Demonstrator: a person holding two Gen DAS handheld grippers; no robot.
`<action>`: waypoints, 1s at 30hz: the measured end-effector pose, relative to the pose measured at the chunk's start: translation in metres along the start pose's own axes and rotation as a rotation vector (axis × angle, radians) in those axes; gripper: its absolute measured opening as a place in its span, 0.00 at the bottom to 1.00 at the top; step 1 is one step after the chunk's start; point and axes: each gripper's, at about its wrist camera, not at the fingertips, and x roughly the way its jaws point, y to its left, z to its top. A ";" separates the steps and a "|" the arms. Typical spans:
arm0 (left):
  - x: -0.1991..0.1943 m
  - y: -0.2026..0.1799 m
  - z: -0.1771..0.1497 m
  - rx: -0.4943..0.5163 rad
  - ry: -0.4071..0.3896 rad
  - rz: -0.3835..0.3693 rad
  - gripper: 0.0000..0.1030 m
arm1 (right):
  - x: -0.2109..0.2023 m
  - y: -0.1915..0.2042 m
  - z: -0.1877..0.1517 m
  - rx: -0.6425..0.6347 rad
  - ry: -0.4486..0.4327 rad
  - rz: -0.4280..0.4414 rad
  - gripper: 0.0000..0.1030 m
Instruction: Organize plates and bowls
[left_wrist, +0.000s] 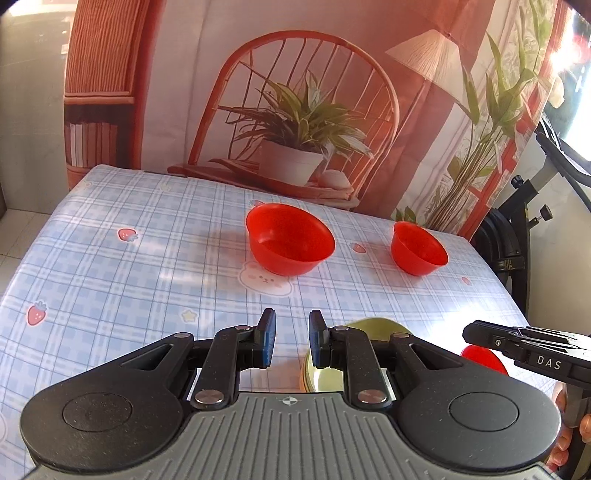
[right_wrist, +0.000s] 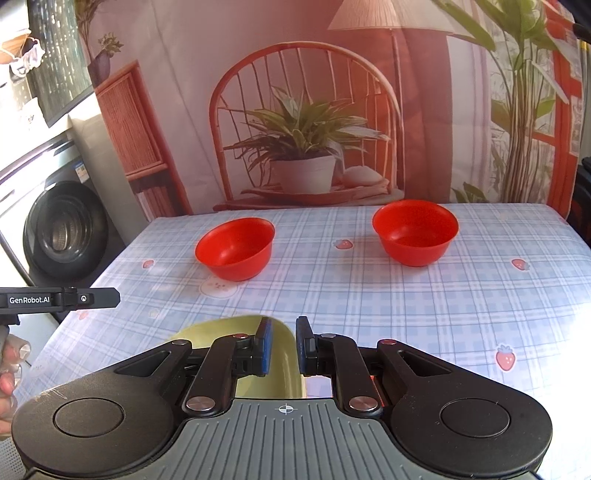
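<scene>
Two red bowls stand upright and apart on the far half of the checked tablecloth (left_wrist: 110, 280): the left bowl (left_wrist: 290, 240) (right_wrist: 234, 249) and the right bowl (left_wrist: 419, 249) (right_wrist: 415, 232). A yellow-green plate (left_wrist: 373, 325) (right_wrist: 221, 332) lies flat near the front edge. My left gripper (left_wrist: 291, 332) hovers just left of it, its jaws a narrow gap apart with only cloth between them. My right gripper (right_wrist: 283, 332) (left_wrist: 467, 332) is above the plate's right rim, pads slightly apart and not pressing it. A red thing (left_wrist: 484, 356) shows under the right gripper, mostly hidden.
A printed backdrop (left_wrist: 295, 110) of a chair and plants hangs behind the table's far edge. A washing machine (right_wrist: 62, 229) stands left of the table and a black metal stand (left_wrist: 517, 229) right of it. The left gripper (right_wrist: 116, 297) juts in at the left.
</scene>
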 end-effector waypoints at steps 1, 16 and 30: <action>0.000 0.002 0.006 0.006 -0.007 0.002 0.19 | 0.002 0.000 0.005 0.004 -0.003 0.003 0.14; 0.059 0.026 0.057 0.095 0.000 0.003 0.35 | 0.072 0.028 0.071 -0.054 0.048 0.049 0.17; 0.149 0.035 0.062 0.067 0.080 -0.016 0.35 | 0.179 0.021 0.087 -0.034 0.146 0.026 0.17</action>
